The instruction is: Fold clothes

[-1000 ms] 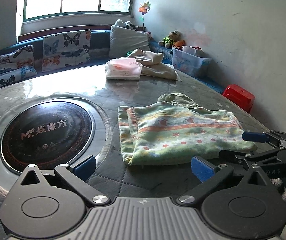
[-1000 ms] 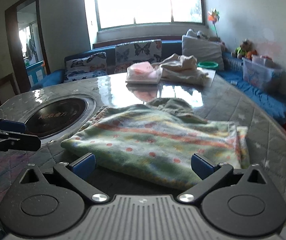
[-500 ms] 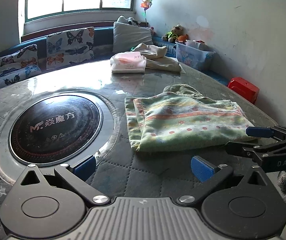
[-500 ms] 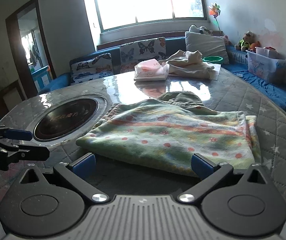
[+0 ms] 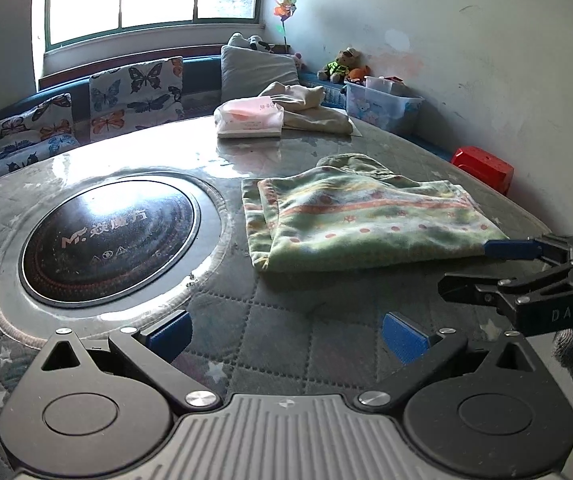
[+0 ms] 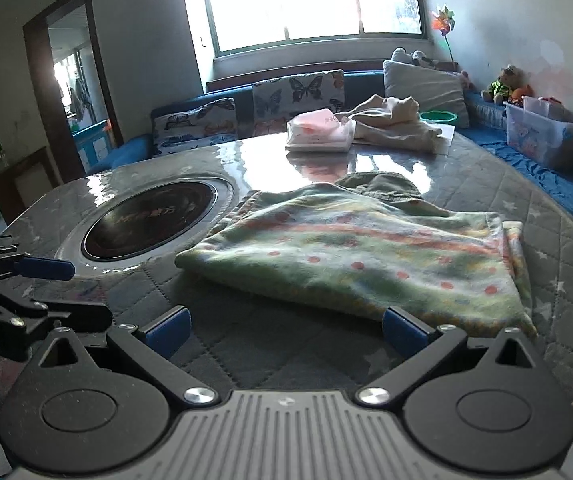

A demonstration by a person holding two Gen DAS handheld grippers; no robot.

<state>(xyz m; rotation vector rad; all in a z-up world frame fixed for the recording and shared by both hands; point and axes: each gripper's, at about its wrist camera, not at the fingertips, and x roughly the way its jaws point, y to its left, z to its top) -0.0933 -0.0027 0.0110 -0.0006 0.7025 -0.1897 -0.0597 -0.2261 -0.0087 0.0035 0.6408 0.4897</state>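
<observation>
- Grippers first: your left gripper (image 5: 286, 330) and right gripper (image 6: 286, 326) both hover low over the quilted table (image 5: 286, 320), jaws spread wide, holding nothing.
- Folded green patterned garment (image 6: 366, 256) lies flat just beyond your right gripper, beside the round black cooktop (image 5: 106, 236).
- Farther back, a pink packet (image 5: 248, 118) and beige clothes (image 5: 310, 108) rest near the table's far edge.

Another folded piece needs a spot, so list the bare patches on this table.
Free: the quilted strip between the left gripper and the folded green striped cloth; the glossy stretch behind the round black cooktop. Crowded: the far edge, with the pink tissue pack and crumpled beige garment.
</observation>
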